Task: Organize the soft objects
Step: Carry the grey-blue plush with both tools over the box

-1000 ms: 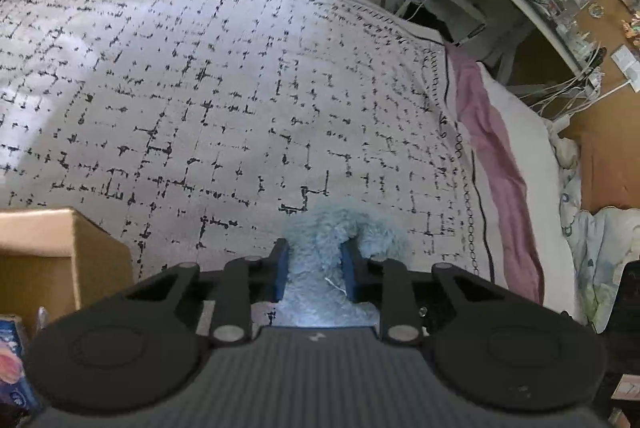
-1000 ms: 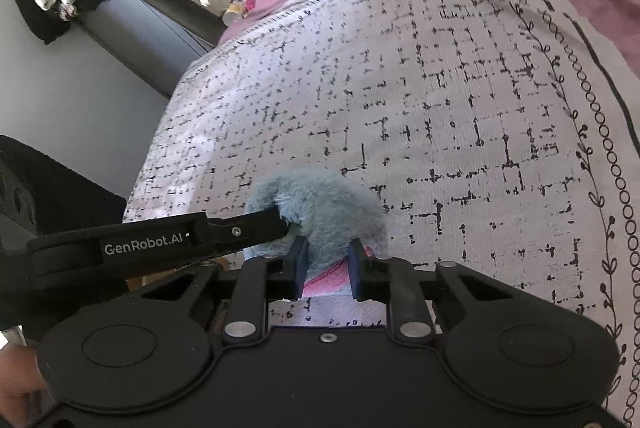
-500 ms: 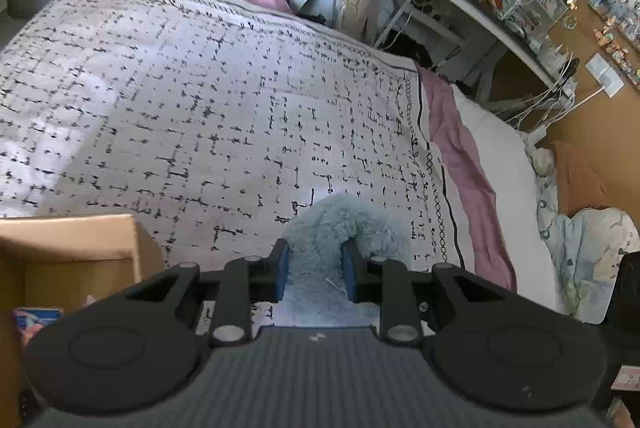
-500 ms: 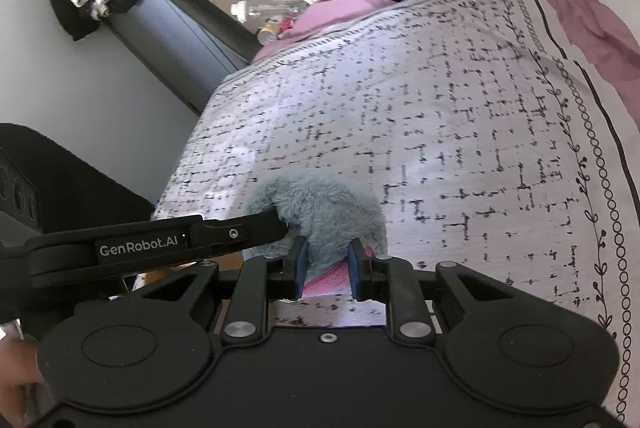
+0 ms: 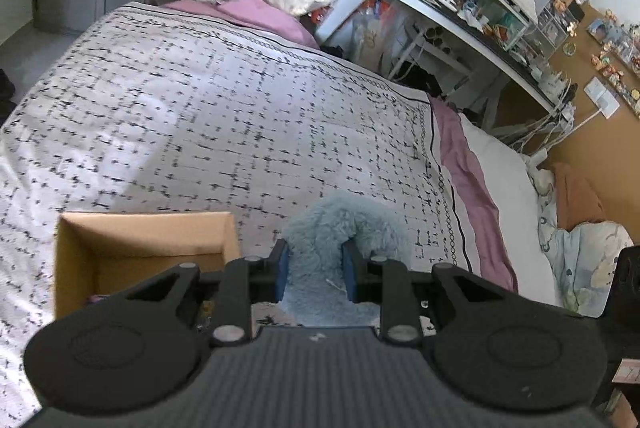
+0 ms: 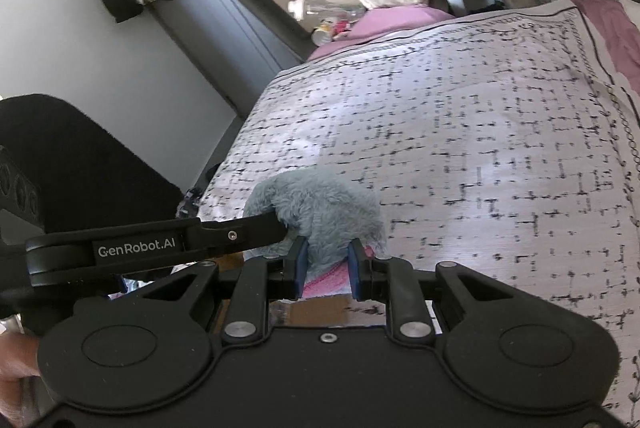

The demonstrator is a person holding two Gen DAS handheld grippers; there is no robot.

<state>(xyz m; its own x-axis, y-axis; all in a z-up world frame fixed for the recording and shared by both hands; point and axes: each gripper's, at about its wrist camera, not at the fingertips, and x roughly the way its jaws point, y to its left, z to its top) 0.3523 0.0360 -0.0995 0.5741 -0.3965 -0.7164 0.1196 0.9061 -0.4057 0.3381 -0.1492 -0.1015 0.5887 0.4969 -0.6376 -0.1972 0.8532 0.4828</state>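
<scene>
Now higher above the bed (image 5: 200,107), both jaws still pinch the fluffy toy (image 5: 316,260).

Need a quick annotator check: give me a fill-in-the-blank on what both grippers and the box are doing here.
1. Both the left gripper and the right gripper are shut on the fluffy ____ plush.
2. The open box on the bedspread is made of ____.
3. In the left wrist view the box sits to the ____ of the plush.

Missing words: blue; cardboard; left
</scene>
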